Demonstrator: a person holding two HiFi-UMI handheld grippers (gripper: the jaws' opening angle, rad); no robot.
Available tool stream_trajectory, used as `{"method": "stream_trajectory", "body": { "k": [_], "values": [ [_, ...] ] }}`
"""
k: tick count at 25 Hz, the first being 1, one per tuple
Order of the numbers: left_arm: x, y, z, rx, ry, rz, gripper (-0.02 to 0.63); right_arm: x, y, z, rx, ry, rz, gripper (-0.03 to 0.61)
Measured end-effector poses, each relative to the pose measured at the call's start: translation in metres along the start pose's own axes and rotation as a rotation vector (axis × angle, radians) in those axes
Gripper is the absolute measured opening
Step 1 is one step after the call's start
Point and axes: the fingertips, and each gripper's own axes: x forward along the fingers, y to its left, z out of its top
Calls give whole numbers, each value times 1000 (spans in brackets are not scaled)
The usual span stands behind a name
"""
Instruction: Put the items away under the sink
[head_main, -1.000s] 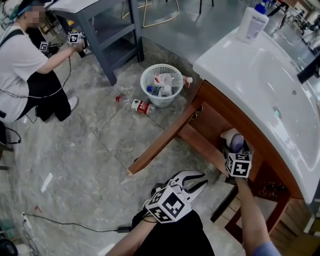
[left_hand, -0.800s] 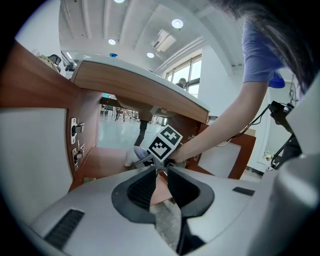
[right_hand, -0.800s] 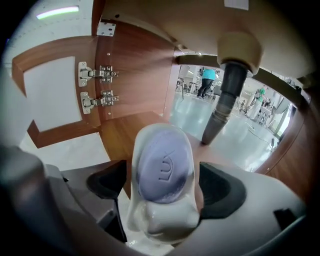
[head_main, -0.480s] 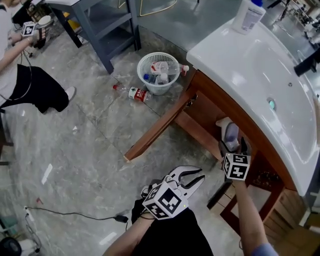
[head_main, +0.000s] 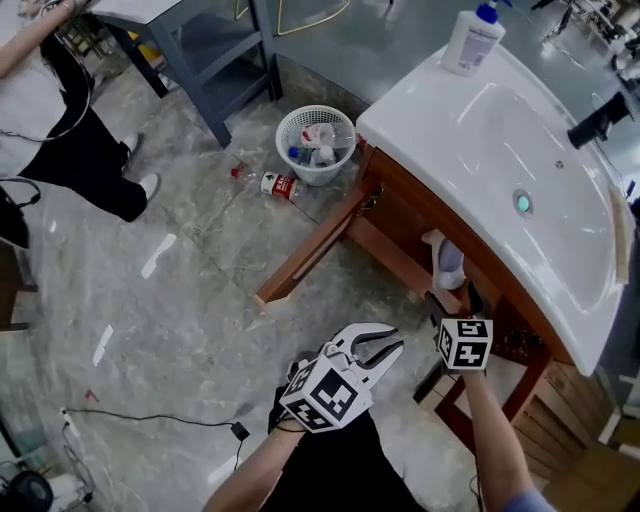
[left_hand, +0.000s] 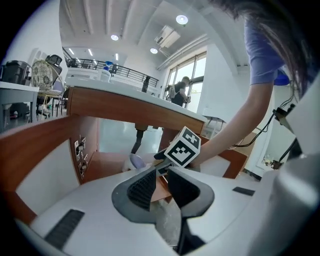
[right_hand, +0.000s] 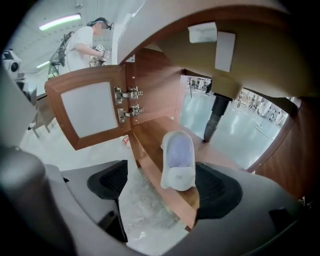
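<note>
1. The right gripper (head_main: 455, 298) reaches into the open cabinet (head_main: 400, 215) under the sink (head_main: 560, 240). Its fingers (right_hand: 216, 187) are spread wide apart and grip nothing.
2. In the right gripper view, a white pouch (right_hand: 177, 160) with a pale purple face sits between the fingers. It is on the wooden shelf (right_hand: 150, 137) of the cabinet, near the shelf's front edge.
3. The pouch is far closer to the right finger than to the left one. Its lower corner is just beside the right pad, but I cannot tell whether they touch.
4. Past the fingertips and behind the pouch, a dark drain pipe (right_hand: 214, 117) comes down from under the sink.
5. Off to the side of the left finger, the cabinet door (right_hand: 90, 112) hangs open on two metal hinges (right_hand: 127, 102).
6. The left gripper (head_main: 398, 342) is held low over the stone floor (head_main: 190, 300), outside the cabinet. Its fingers (left_hand: 142, 187) are drawn close with a narrow gap between them, and nothing sits in the gap.
7. In the left gripper view, the right gripper's marker cube (left_hand: 182, 146) shows just beyond the left fingertips, with the pouch further in.
8. Well beyond both sets of fingers, a white basket (head_main: 317, 145) holds bottles. One more bottle (head_main: 278, 184) lies on the floor just beside it.
9. A pump bottle (head_main: 470, 38) stands on the far corner of the sink top.
</note>
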Motion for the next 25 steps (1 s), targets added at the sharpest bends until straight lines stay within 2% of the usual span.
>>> {"method": "stream_trajectory", "body": {
  "k": [7, 14, 19, 20, 22, 23, 25],
  "values": [
    [-28, -12, 37, 14, 19, 7, 75, -50, 44, 33, -14, -44, 170, 433],
    [-65, -28, 77, -17, -8, 26, 75, -116, 75, 84, -13, -125, 295, 417],
    [-93, -35, 101, -24, -20, 52, 75, -166, 85, 110, 0, -176, 300, 372],
    [-99, -36, 107, -24, -25, 62, 75, -177, 84, 114, 14, -188, 285, 342],
    [-111, -37, 119, -28, -38, 83, 75, -199, 80, 123, 42, -215, 238, 223],
    [-117, -38, 124, -31, -45, 94, 75, -210, 78, 128, 50, -226, 221, 190],
    [-130, -39, 137, -40, -63, 115, 75, -231, 78, 140, 59, -245, 212, 190]
  ]
}}
